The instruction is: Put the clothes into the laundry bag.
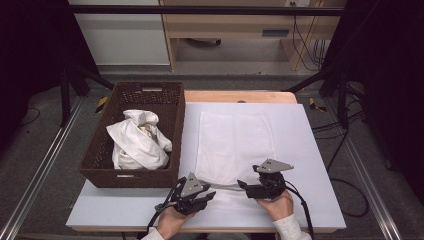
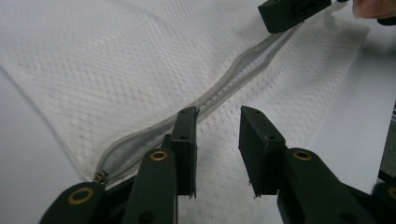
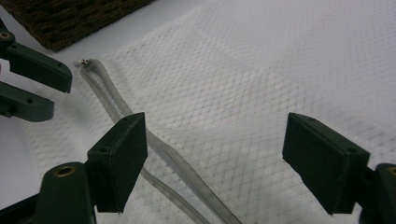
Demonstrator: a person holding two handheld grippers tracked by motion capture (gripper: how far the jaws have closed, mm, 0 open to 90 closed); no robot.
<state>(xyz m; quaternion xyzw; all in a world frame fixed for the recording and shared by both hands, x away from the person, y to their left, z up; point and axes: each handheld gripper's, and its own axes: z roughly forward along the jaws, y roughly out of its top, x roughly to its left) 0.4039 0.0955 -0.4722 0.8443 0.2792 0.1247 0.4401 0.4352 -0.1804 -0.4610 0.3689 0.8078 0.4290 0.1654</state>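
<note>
White table mat (image 1: 310, 150) carries a mesh laundry bag (image 1: 235, 142), flat beside the basket (image 1: 172, 115); both grippers sit at its near zipper edge. Left gripper (image 2: 217, 122): jaws narrow, empty, straddling mesh beside the zipper (image 2: 224, 81); risk is pinching both layers. Right gripper (image 3: 215, 140): jaws wide, empty; this view alone shows the zipper gaping.

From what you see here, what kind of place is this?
Probably a lab or recording workspace, not a home: a white-topped table on a metal frame, loose cables on the floor, and dark curtains at both sides.
</note>
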